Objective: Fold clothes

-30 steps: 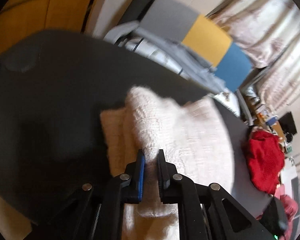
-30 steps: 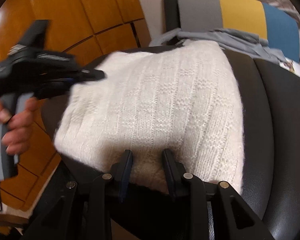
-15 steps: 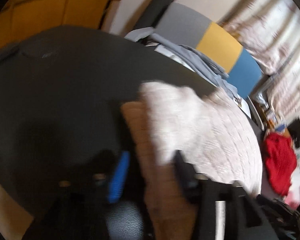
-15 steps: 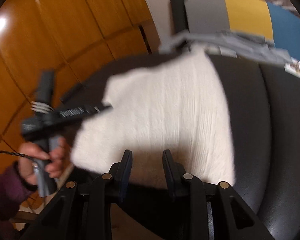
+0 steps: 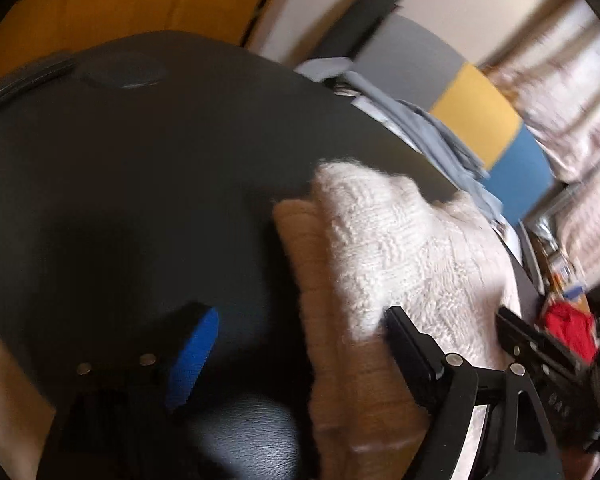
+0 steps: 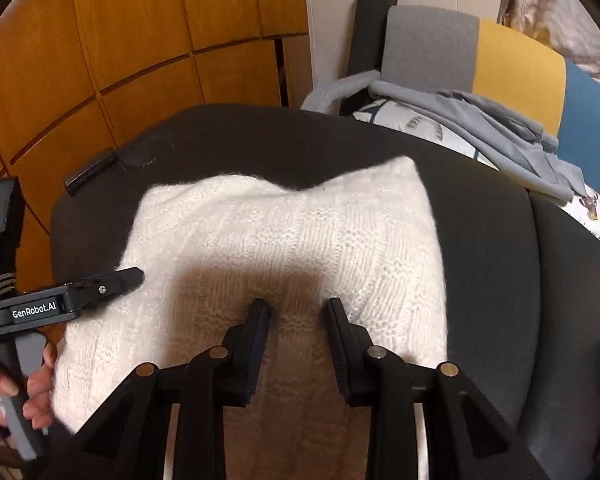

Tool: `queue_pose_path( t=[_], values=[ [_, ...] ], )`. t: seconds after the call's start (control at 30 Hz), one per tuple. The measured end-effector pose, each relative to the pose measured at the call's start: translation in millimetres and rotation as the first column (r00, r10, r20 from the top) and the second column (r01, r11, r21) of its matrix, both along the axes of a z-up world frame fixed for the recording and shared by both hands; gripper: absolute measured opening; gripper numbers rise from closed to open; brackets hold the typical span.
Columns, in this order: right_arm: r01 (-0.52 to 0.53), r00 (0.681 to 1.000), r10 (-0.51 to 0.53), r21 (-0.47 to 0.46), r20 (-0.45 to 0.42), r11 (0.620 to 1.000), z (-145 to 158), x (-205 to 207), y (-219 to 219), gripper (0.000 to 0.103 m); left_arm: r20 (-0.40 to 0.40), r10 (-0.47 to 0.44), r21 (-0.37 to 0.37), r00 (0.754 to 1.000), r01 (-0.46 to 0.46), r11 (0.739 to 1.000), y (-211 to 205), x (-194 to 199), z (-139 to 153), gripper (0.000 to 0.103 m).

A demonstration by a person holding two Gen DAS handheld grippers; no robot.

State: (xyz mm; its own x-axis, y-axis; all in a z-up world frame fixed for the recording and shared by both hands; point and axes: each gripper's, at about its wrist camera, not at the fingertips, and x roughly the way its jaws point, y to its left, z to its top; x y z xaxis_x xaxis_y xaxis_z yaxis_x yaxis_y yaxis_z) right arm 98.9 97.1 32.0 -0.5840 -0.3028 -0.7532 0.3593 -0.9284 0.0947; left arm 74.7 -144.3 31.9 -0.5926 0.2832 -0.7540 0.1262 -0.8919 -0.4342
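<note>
Left gripper jaws just opened, releasing white knit sweater on black chair seat; fold laid. Right gripper partly open, gripping nothing.

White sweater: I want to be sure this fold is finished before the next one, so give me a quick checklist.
1. White sweater lies on the black cushion: ok.
2. Left tongs have just been opening, fingers clear of the knit: ok.
3. Right tongs gripping the near edge: cannot tell.
4. Far edge flat: not ok, it dips in the middle.
5. Grey garment clear of the sweater: ok.
</note>
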Motion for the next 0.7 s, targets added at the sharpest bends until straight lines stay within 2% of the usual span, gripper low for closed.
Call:
queue_pose_path(
  t=[0.13,0.17,0.23,0.3,0.33,0.4,0.43,0.5,0.53,0.63,0.7],
  values=[
    [0.02,0.999,-0.021,-0.051,-0.024,0.998,0,4,4,0.031,0.013,0.046,0.102,0.999,-0.047,0.994,-12,6,17,0.085],
    [0.025,0.999,-0.027,-0.06,-0.034,0.998,1,6,6,0.031,0.003,0.046,0.101,0.999,-0.046,0.994,-10,6,22,0.086],
    [0.049,0.998,-0.053,-0.104,-0.045,0.993,6,12,16,0.031,-0.019,0.021,0.025,1.0,-0.02,0.999,2,4,30,0.09],
    [0.085,0.993,-0.101,-0.225,-0.063,0.971,17,26,32,0.031,-0.009,-0.033,-0.086,0.999,0.032,0.996,17,-5,27,0.09],
    [0.091,0.99,-0.118,-0.294,-0.078,0.952,23,32,42,0.031,0.012,-0.073,-0.116,0.997,0.074,0.99,23,-9,20,0.09],
    [0.111,0.98,-0.164,-0.367,-0.116,0.924,34,40,60,0.037,0.016,-0.101,-0.112,0.995,0.103,0.988,21,-13,11,0.092],
    [0.118,0.977,-0.173,-0.37,-0.121,0.922,37,41,67,0.039,0.022,-0.099,-0.087,0.995,0.1,0.991,16,-16,8,0.096],
    [0.12,0.984,-0.16,-0.368,-0.082,0.922,39,37,83,0.053,0.041,-0.094,-0.025,0.995,0.095,0.995,5,-20,1,0.099],
    [0.129,0.988,-0.153,-0.377,-0.034,0.917,34,32,89,0.056,0.055,-0.092,0.013,0.994,0.091,0.996,0,-23,-3,0.099],
    [0.16,0.986,-0.127,-0.402,0.109,0.901,19,17,108,0.061,0.046,-0.111,-0.008,0.993,0.111,0.994,0,-19,0,0.099],
    [0.191,0.976,-0.119,-0.458,0.182,0.868,7,7,118,0.065,0.048,-0.122,-0.026,0.991,0.124,0.992,2,-18,1,0.099]
  ],
)
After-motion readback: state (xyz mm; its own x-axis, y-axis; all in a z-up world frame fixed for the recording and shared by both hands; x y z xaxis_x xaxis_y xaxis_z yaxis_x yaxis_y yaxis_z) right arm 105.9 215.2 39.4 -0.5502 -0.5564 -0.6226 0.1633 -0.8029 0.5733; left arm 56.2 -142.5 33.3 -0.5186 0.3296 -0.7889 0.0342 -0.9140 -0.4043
